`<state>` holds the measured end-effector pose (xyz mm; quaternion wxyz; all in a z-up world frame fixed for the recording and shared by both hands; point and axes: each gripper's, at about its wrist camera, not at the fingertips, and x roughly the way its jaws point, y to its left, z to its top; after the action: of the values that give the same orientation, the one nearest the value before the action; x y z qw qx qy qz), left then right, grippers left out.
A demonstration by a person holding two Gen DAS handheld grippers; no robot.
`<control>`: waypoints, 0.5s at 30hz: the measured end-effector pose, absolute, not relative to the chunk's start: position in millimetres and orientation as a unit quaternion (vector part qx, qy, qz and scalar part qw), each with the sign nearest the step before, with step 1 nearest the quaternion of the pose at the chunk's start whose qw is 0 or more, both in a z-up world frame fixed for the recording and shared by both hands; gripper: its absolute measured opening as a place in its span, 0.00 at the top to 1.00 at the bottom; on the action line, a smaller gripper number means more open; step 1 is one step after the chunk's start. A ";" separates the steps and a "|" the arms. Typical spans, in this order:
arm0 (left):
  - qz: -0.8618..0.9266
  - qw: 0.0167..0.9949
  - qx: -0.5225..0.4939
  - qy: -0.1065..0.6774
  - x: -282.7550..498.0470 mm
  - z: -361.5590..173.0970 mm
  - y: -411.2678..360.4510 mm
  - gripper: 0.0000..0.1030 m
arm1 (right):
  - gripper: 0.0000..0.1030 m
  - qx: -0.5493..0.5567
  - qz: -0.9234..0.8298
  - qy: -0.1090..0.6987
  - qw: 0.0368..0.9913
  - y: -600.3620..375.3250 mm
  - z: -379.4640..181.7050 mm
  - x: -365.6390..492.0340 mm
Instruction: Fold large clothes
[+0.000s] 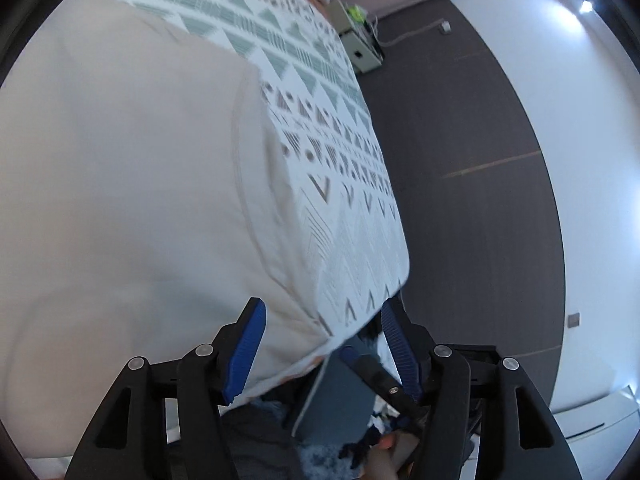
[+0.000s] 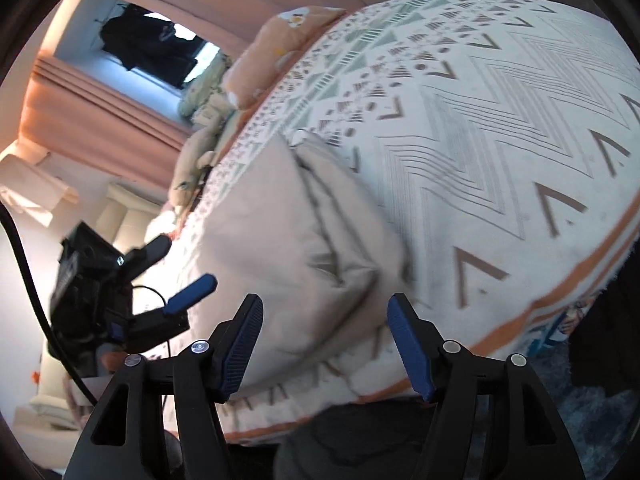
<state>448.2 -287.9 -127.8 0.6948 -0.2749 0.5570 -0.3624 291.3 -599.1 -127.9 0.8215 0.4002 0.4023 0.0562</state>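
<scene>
I am holding my left tongs (image 1: 322, 344) wide over the near edge of the bed (image 1: 360, 240), and my right tongs (image 2: 325, 344) are gaping too, with nothing pressed between the pads of either; the beige garment (image 2: 280, 232) is lying on the patterned bedspread, already doubled over with a thick folded edge running up its middle; I am judging at least one fold done, with more folding and tidying likely left. The left view is showing the garment as a broad smooth sheet, plus the dark floor (image 1: 460, 160) and a bedside cabinet (image 1: 360, 46); the right view is showing the layered seam, the pink curtains (image 2: 92, 92) and my other tongs beside the bed.
</scene>
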 end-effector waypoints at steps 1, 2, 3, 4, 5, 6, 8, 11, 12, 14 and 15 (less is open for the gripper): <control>-0.351 0.705 -0.273 0.552 448.7 -125.7 -275.2 0.40 | 0.36 0.399 0.059 0.403 0.822 -596.4 -127.4 294.5; -0.337 0.717 -0.270 0.548 450.4 -124.2 -263.2 0.40 | 0.36 0.396 0.063 0.405 0.821 -593.4 -127.7 298.1; -0.324 0.726 -0.269 0.544 450.1 -122.1 -251.2 0.40 | 0.36 0.393 0.065 0.410 0.820 -590.3 -129.4 302.5; -0.312 0.734 -0.271 0.539 449.8 -121.9 -236.9 0.40 | 0.36 0.392 0.065 0.417 0.818 -587.3 -132.1 306.9; -0.299 0.740 -0.275 0.535 449.8 -122.8 -223.2 0.40 | 0.36 0.393 0.065 0.423 0.814 -584.1 -135.0 310.7; -0.288 0.745 -0.278 0.533 449.5 -124.0 -210.7 0.40 | 0.36 0.395 0.067 0.428 0.810 -580.8 -138.9 314.5; -0.261 0.755 -0.283 0.530 447.6 -127.0 -185.0 0.40 | 0.36 0.393 0.073 0.436 0.806 -574.5 -145.0 320.9; -0.215 0.773 -0.278 0.528 440.0 -130.5 -147.9 0.40 | 0.39 0.384 0.069 0.442 0.808 -567.5 -152.9 331.0; -0.203 0.776 -0.279 0.527 438.7 -132.4 -137.1 0.40 | 0.46 0.381 0.068 0.443 0.809 -566.2 -154.2 333.6; -0.179 0.782 -0.281 0.527 433.2 -138.8 -117.0 0.40 | 0.59 0.370 0.064 0.450 0.810 -563.1 -156.7 341.0; -0.166 0.784 -0.282 0.528 430.3 -143.1 -108.0 0.40 | 0.71 0.366 0.059 0.454 0.811 -562.2 -157.6 342.5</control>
<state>430.3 -108.0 -143.1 0.7840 -0.2816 0.5277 -0.1660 342.5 -562.2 -157.6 0.8105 0.3658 0.4536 0.0592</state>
